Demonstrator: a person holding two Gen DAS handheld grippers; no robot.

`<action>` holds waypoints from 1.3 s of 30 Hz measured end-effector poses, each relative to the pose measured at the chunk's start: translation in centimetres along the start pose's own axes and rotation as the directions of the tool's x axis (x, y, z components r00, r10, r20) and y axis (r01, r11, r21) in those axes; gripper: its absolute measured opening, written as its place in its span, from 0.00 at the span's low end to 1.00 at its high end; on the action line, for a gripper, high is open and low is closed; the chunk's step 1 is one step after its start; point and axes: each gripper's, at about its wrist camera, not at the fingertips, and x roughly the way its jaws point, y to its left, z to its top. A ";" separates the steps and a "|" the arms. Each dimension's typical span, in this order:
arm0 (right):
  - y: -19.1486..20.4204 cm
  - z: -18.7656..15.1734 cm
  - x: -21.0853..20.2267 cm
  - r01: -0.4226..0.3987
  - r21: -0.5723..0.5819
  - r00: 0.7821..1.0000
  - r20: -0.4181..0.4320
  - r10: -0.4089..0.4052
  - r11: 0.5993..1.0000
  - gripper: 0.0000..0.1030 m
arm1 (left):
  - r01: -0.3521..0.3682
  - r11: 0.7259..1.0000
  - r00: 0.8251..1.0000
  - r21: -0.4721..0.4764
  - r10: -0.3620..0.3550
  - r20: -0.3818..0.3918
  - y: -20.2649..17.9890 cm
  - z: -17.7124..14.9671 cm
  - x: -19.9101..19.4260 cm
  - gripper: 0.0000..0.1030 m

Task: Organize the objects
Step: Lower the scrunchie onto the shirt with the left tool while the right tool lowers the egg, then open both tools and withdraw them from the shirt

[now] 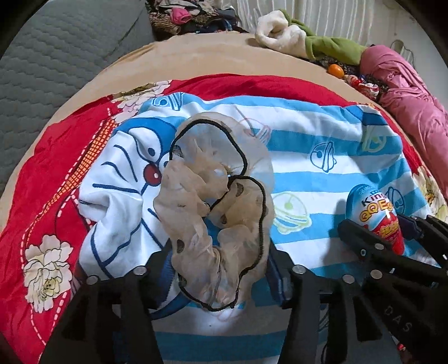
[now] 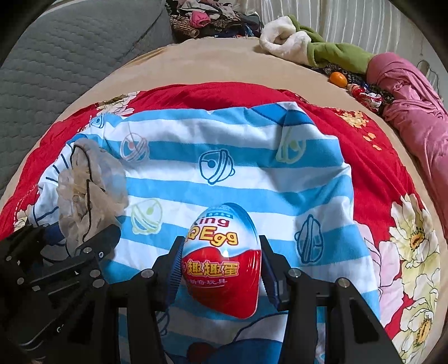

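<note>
A sheer beige scrunchie (image 1: 196,196) with black edging lies crumpled on a blue-and-white striped cartoon cloth (image 1: 322,173). My left gripper (image 1: 219,252) stands open around its near end, with a finger on each side and a small gap. The right wrist view shows that scrunchie (image 2: 89,182) and the left gripper (image 2: 70,235) at the far left. My right gripper (image 2: 221,246) is shut on a blue, white and red toy egg (image 2: 221,260), which points away over the striped cloth (image 2: 224,173). From the left wrist view, the egg (image 1: 372,207) and right gripper (image 1: 376,224) are at the right.
The striped cloth rests on a red flowered quilt (image 1: 42,196) over a beige sheet (image 1: 196,56). A grey quilted cushion (image 1: 56,56) is at the left. At the back lie a white-and-green fleece (image 1: 294,36), a pink garment (image 1: 406,92), a small orange fruit (image 1: 336,70) and a clothes pile (image 1: 190,16).
</note>
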 end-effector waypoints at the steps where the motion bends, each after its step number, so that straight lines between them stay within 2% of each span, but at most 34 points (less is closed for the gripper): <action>1: 0.0 0.0 0.0 0.005 -0.003 1.000 -0.003 -0.005 1.000 0.50 | -0.004 1.000 1.000 -0.001 0.004 -0.001 0.1 0.0 0.0 0.60; 6: -0.4 -0.2 -0.1 0.015 0.004 1.000 -0.016 -0.015 1.000 0.64 | -0.006 1.000 1.000 -0.004 0.006 -0.018 0.4 -0.1 -0.3 0.63; 10: -0.7 -0.4 -0.6 0.025 0.005 1.000 -0.011 -0.025 1.000 0.66 | -0.001 1.000 1.000 -0.014 0.001 -0.031 0.9 -0.4 -0.6 0.71; 12: -0.6 -0.5 -0.9 0.026 0.001 1.000 -0.009 -0.026 1.000 0.70 | -0.020 1.000 0.999 -0.001 0.020 -0.039 0.9 -0.5 -0.9 0.72; 16: -0.5 -0.7 -1.8 0.054 -0.017 0.999 -0.006 -0.054 0.998 0.72 | -0.026 1.000 0.999 -0.009 0.025 -0.033 1.2 -0.7 -1.9 0.72; 21: -1.0 -0.9 -3.1 0.046 -0.001 0.999 0.000 -0.046 0.999 0.81 | 0.003 1.000 0.999 -0.022 -0.004 -0.047 1.6 -1.0 -3.3 0.75; 27: -0.9 -1.5 -4.7 0.055 -0.014 0.998 0.002 -0.055 0.998 0.84 | 0.023 0.999 0.998 -0.024 -0.024 -0.062 1.5 -1.6 -4.5 0.76; 35: -0.6 -2.7 -7.3 0.041 -0.013 0.999 0.022 -0.041 0.999 0.86 | 0.054 0.998 0.998 -0.034 -0.056 -0.042 1.8 -3.2 -7.6 0.79; 39: -0.2 -3.5 -9.0 0.019 -0.009 0.999 0.038 -0.019 1.000 0.90 | 0.068 0.997 0.997 -0.036 -0.069 -0.035 1.9 -4.4 -9.2 0.79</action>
